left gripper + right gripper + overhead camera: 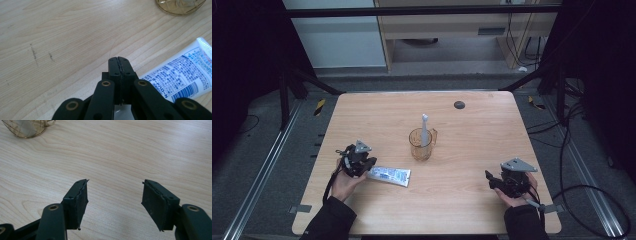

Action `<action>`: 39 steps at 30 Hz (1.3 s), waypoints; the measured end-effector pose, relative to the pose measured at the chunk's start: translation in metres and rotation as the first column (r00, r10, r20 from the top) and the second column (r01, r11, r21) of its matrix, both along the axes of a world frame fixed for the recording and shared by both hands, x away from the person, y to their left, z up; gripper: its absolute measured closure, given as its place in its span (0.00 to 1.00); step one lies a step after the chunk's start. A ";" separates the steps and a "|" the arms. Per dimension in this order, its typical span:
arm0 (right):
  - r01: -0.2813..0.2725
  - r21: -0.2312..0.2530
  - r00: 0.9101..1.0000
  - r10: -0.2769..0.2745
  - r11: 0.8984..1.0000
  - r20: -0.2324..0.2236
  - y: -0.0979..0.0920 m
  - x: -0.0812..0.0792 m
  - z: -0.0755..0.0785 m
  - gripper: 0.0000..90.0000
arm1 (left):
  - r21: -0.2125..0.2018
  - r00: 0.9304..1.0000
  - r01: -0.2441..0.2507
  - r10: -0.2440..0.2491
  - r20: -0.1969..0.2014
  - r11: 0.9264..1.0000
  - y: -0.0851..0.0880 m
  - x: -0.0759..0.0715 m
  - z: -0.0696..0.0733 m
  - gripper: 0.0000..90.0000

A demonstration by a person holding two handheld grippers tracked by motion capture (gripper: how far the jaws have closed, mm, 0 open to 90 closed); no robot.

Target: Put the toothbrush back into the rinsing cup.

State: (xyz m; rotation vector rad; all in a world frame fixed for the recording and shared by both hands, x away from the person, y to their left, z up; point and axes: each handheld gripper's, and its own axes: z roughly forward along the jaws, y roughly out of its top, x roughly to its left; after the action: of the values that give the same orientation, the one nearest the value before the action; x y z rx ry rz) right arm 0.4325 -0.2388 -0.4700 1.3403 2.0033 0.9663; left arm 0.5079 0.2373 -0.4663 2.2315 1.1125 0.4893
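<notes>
A white and blue toothpaste tube [389, 175] lies flat on the wooden table [472, 130], just right of my left gripper [362, 164]. In the left gripper view the tube [182, 75] lies to the right of the shut gripper [119, 59], whose jaws press together with nothing between them. An amber transparent cup [421, 144] stands at the table's middle with a white toothbrush [424, 128] upright in it. My right gripper [493, 181] rests near the front right, open [115, 185] over bare wood. The cup's base [26, 128] shows at the upper left of the right gripper view.
A small dark round disc [459, 104] lies near the table's far edge. Cables [572, 150] run over the floor to the right of the table. Black frame legs and a light cabinet [452, 30] stand beyond the far edge.
</notes>
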 end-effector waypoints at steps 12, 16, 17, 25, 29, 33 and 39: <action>-0.001 -0.002 1.000 0.001 1.000 -0.001 0.000 0.000 0.000 0.41 | 0.004 1.000 0.001 -0.001 -0.022 1.000 0.004 -0.006 -0.002 0.99; 0.003 0.006 1.000 -0.003 1.000 -0.004 -0.001 -0.001 0.001 0.41 | 0.010 1.000 -0.001 0.001 -0.030 1.000 0.006 -0.014 -0.002 1.00; 0.005 0.007 1.000 -0.005 1.000 -0.006 -0.001 -0.001 0.001 0.41 | 0.010 1.000 -0.002 0.002 -0.026 1.000 0.007 -0.017 -0.003 1.00; 0.004 0.001 1.000 -0.004 1.000 -0.003 -0.001 -0.001 0.000 0.41 | 0.011 0.999 0.005 -0.005 -0.037 1.000 0.007 -0.035 -0.005 1.00; 0.003 -0.005 1.000 -0.003 1.000 -0.002 -0.001 -0.001 0.000 0.41 | 0.012 0.999 0.009 -0.009 -0.037 1.000 0.006 -0.042 -0.005 0.99; 0.005 -0.008 1.000 -0.005 1.000 0.001 -0.002 -0.001 0.000 0.41 | 0.005 0.999 0.012 -0.011 -0.046 1.000 0.006 -0.047 -0.006 0.99; 0.005 -0.009 1.000 -0.005 1.000 0.001 -0.002 -0.002 0.000 0.41 | 0.001 0.999 0.029 -0.029 -0.043 1.000 0.004 -0.057 -0.006 0.99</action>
State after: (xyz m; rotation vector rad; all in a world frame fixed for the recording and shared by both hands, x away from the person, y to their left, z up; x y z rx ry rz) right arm 0.4310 -0.2404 -0.4698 1.3394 2.0008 0.9547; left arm 0.4505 0.2412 -0.4723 2.2660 1.1002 0.4318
